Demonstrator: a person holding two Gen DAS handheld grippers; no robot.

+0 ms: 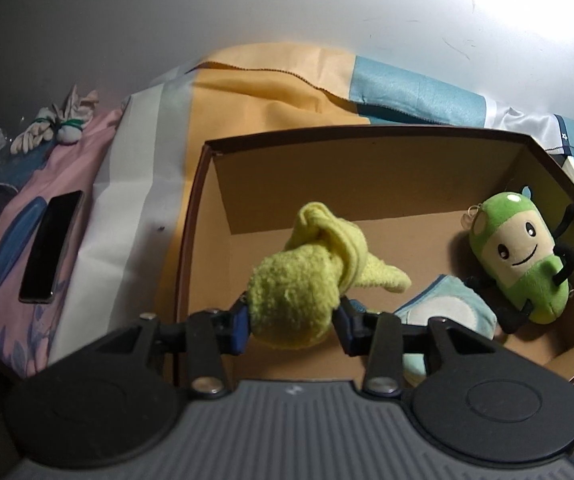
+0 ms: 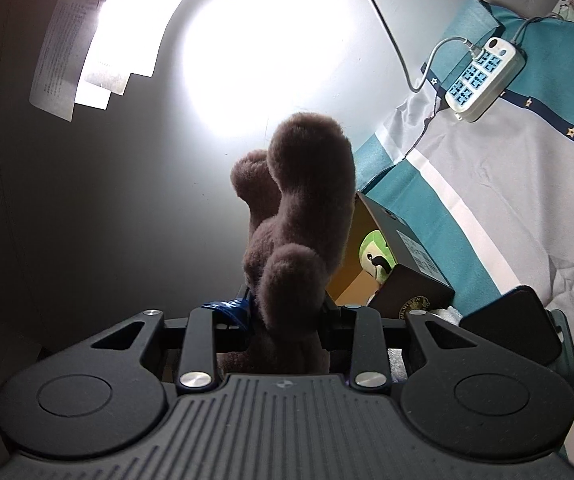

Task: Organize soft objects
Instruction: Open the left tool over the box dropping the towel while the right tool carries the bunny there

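Left wrist view looks down into an open brown cardboard box (image 1: 367, 176) resting on a striped bedspread of yellow, teal and white fabric (image 1: 271, 92). The left gripper (image 1: 293, 316) has a fluffy yellow-green knotted cloth (image 1: 299, 280) between its blue-padded fingers (image 1: 241, 324); both pads sit against the bundle's sides with the jaws partly spread, and the cloth hangs over the box interior near the view's centre. At 3 o'clock from it, a green and cream bean-shaped plush toy with a smiling face (image 1: 523, 264) lies in the box's right corner. A pale blue and white soft item (image 1: 443, 312) lies on the box floor at about 4 o'clock from the cloth. Outside the box, at 9 o'clock, a black smartphone (image 1: 51, 246) rests on pink fabric (image 1: 19, 240).

Right wrist view shows the right gripper (image 2: 287, 320) pinched narrowly on a brown furry plush animal (image 2: 299, 220), which stands up above the jaws. The box (image 2: 403, 256) appears at 3 o'clock from the plush. A white power strip with blue sockets (image 2: 483, 76) lies on the bedspread at 1 o'clock.
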